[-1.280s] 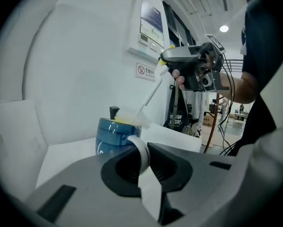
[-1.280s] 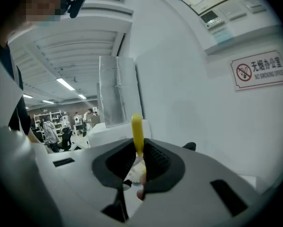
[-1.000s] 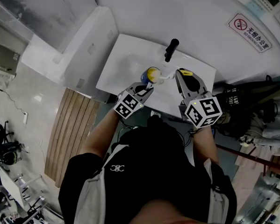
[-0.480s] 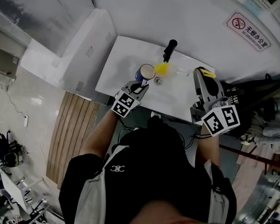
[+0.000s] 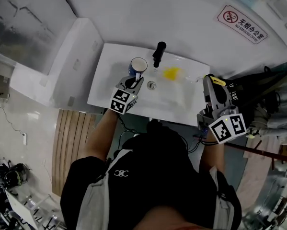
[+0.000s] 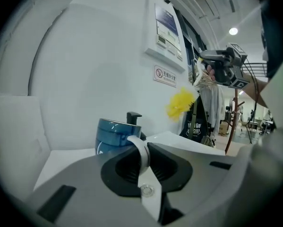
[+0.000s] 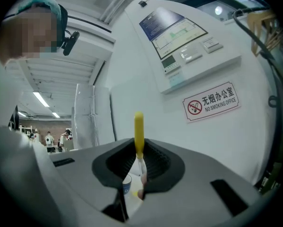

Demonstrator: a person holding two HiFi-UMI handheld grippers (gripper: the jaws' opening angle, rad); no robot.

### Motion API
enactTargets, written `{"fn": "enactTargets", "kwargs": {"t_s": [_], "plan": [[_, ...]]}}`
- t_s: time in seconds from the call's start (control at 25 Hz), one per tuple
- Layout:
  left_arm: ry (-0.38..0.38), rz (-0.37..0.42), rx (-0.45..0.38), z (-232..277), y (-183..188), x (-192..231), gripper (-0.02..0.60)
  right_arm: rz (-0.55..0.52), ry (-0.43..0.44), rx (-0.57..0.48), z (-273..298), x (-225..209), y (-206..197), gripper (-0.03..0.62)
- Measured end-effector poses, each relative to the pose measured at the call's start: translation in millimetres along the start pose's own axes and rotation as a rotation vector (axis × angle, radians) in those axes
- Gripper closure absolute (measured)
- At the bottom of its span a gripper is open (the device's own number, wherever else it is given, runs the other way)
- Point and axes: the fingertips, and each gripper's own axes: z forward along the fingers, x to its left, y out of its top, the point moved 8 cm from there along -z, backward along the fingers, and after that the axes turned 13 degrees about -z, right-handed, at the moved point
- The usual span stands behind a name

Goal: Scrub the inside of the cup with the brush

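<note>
Left hand-held gripper (image 5: 133, 82) has its jaws closed on the white handle (image 6: 140, 151) of a blue cup (image 5: 138, 65). It holds the cup upright, mouth up, at the back left of a white sink (image 5: 107, 71), just beside the black faucet (image 5: 158, 54). Whether the cup rests on the sink or hangs above it cannot be told.

Right hand-held gripper (image 5: 209, 82) is clamped on the thin stem of a brush (image 5: 171, 73). The brush's yellow tail end stands up between the jaws in the right gripper view. Its yellow head hangs over the basin to the right of the faucet, outside the cup and apart from it.

The drain (image 5: 151, 85) lies between the cup and the brush head. A no-smoking sign (image 5: 242, 24) hangs on the white wall behind the sink.
</note>
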Motion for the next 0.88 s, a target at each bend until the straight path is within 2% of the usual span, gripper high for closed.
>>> {"fn": "enactTargets", "kwargs": {"t_s": [0.44,0.88], "plan": [[0.022,-0.086,-0.081,14,24,0,0.535,-0.066,-0.083,0.065,5,-19,-40,0.539],[0.028,-0.060,-0.076,5,30,-11,0.535,-0.051,-0.096,0.097,13,-22,-66,0.539]]}}
